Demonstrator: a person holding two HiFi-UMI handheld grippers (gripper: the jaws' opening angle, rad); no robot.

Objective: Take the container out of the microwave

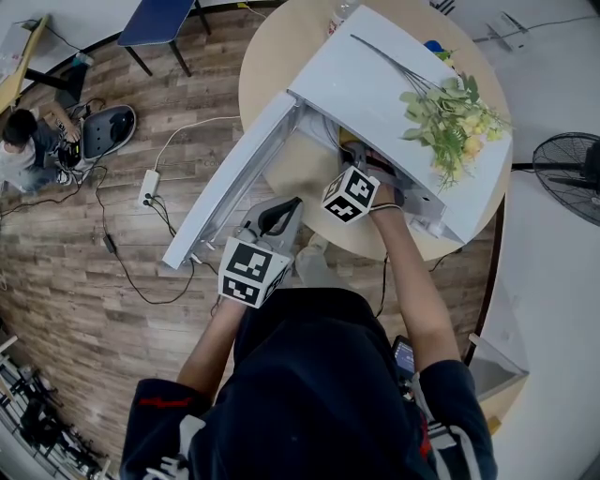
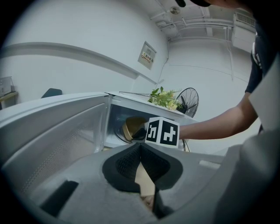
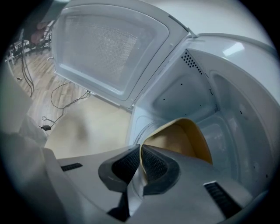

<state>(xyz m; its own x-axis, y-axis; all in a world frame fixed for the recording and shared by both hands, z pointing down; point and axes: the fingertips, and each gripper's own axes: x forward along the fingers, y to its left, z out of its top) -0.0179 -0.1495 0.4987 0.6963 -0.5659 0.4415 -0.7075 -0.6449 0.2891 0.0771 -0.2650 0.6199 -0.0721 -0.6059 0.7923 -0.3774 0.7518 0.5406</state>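
A white microwave (image 1: 375,84) stands on the round table (image 1: 267,56) with its door (image 1: 234,183) swung wide open. Inside it sits a tan container (image 3: 183,135), tilted, also visible in the left gripper view (image 2: 130,127). My right gripper (image 3: 141,148) reaches into the cavity and is shut on the container's thin rim, which runs between the pads. In the head view the right gripper (image 1: 356,157) disappears under the microwave's top edge. My left gripper (image 1: 292,204) hangs just outside the opening beside the door, its jaws (image 2: 141,146) shut with nothing in them.
A bunch of artificial flowers (image 1: 450,112) lies on top of the microwave. A standing fan (image 1: 572,173) is at the right. On the wooden floor are a power strip (image 1: 150,186) with cables, a blue chair (image 1: 164,23) and a seated person (image 1: 23,141) at far left.
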